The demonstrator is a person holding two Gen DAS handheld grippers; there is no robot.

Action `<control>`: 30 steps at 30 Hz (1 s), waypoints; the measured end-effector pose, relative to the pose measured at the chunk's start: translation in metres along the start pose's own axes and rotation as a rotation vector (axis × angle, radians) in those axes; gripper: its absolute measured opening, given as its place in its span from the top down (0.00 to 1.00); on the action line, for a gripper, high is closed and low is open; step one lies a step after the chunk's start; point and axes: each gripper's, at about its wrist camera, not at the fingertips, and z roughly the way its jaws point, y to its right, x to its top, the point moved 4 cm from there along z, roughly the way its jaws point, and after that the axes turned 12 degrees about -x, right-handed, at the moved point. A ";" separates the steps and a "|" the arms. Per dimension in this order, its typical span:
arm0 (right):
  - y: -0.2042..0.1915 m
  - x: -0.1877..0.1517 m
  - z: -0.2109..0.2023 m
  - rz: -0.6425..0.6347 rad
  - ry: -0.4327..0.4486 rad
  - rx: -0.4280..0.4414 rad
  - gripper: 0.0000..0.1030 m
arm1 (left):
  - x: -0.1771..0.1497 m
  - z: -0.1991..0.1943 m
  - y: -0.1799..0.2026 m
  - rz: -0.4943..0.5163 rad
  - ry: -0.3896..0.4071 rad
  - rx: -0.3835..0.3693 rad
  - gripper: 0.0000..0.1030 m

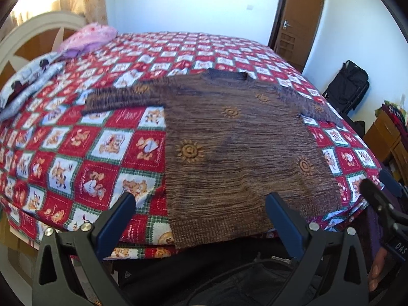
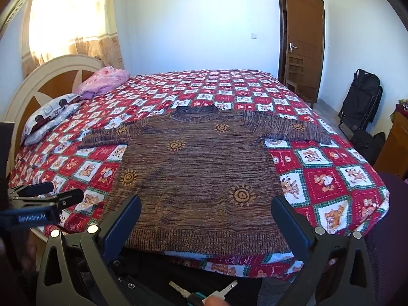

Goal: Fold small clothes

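Beyond both open grippers' fingers [image 2: 122,224], brown sweater [image 2: 196,178] (flat), untouched

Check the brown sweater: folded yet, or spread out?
Spread out. The sweater lies flat on the bedspread, both sleeves extended sideways, hem at the bed's near edge, no fold visible.

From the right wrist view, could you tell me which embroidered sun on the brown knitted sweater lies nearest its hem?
The large orange sun on the brown knitted sweater's lower right lies nearest the ribbed hem; the other suns sit higher, toward the collar and sleeves.
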 end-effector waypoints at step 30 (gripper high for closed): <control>0.092 -0.053 0.117 0.057 -0.241 -0.022 0.01 | -0.051 0.081 -0.050 -0.164 -0.330 -0.166 0.45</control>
